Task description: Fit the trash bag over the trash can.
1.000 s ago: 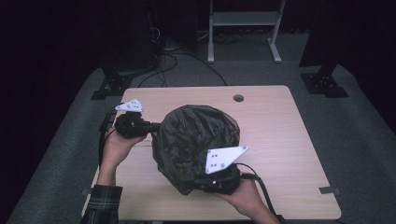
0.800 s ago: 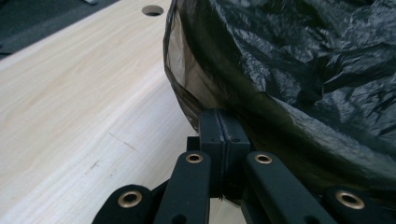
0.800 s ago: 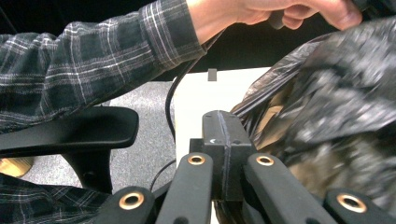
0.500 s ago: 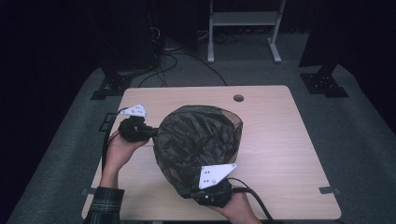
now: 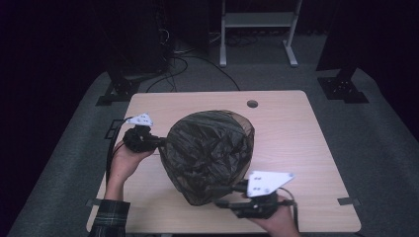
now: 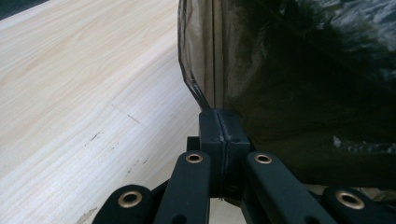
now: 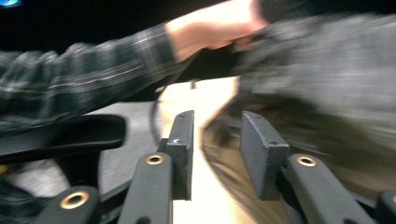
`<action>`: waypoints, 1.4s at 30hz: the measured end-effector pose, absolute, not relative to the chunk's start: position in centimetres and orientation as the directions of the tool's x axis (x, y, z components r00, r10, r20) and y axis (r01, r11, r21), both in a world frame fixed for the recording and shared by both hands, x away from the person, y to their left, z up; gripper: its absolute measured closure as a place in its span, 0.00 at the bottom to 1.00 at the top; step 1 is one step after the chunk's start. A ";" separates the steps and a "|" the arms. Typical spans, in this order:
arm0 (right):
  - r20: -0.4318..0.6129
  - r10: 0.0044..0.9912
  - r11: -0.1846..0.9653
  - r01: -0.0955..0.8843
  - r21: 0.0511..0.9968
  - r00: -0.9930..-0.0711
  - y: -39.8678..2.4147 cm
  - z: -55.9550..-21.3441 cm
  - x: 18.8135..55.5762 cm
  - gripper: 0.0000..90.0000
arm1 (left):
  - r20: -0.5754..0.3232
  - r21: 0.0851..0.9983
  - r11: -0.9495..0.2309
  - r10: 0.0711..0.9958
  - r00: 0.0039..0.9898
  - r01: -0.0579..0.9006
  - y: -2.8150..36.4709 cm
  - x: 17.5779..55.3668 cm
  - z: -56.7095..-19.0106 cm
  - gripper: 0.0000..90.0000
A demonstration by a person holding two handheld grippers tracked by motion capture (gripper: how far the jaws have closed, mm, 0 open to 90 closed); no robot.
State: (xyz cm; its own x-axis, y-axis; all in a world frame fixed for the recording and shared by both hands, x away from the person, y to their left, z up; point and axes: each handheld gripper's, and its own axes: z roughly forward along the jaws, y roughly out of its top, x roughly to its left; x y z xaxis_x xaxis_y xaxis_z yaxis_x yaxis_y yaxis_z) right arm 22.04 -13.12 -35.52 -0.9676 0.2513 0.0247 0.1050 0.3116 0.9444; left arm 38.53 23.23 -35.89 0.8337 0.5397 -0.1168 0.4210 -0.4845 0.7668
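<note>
On the pale wooden table [image 5: 316, 148] sits a big dark plastic bag [image 5: 210, 153], puffed up like a ball, near the middle and a bit to the left; it looks brown and see-through at its edge in the left gripper view [image 6: 205, 60]; a small round hole [image 5: 252, 103] is in the table on the far side, well apart from the bag.

At the bag's left side is the left gripper [image 5: 157, 142], held by the person's left hand [image 5: 123, 160]; its two black jaws are pressed tight together, and they pinch the thin edge of the bag, as the left gripper view [image 6: 219, 122] shows close up; a checked sleeve [image 5: 111, 217] comes in from the near edge.

At the near side of the bag is the right gripper [image 5: 222, 195], with its grey three-cornered plate [image 5: 267, 181] on top; its jaws have just been opening, and in the right gripper view [image 7: 215, 144] they stand apart; blurry bag plastic lies between them, but the pads do not press on it; that view is blurred, and it also shows the other arm and hand [image 7: 210, 32] farther off.
</note>
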 end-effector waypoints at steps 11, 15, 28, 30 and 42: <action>0.088 0.473 0.269 0.239 0.933 -0.876 -20.5 -35.8 27.6 0.41 | -0.115 0.762 -0.493 0.534 0.838 0.419 23.1 38.5 -36.0 1.00; 0.091 0.485 0.268 0.247 0.931 -0.870 -20.6 -35.7 28.7 0.37 | -0.117 0.762 -0.493 0.533 0.838 0.420 23.2 38.5 -35.9 1.00; 0.159 0.410 0.289 0.294 0.911 -0.898 -19.0 -36.4 30.5 1.00 | -0.121 0.759 -0.501 0.519 0.846 0.416 22.9 38.5 -36.0 1.00; 0.162 0.413 0.298 0.301 0.906 -0.896 -19.0 -36.6 30.6 1.00 | -0.122 0.753 -0.506 0.521 0.845 0.421 22.8 38.5 -36.3 1.00; 0.193 0.450 0.393 0.388 0.834 -0.872 -18.4 -41.5 31.3 1.00 | -0.137 0.675 -0.560 0.544 0.828 0.480 22.2 39.1 -39.8 1.00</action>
State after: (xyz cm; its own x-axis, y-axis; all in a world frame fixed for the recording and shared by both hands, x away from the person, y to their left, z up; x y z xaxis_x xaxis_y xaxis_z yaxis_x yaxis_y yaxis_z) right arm 31.31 -18.44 -41.48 -0.8717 0.4504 0.1932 0.3880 0.3933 0.8335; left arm 39.06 22.23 -39.76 0.8279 0.5438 -0.1374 0.4800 -0.5604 0.6749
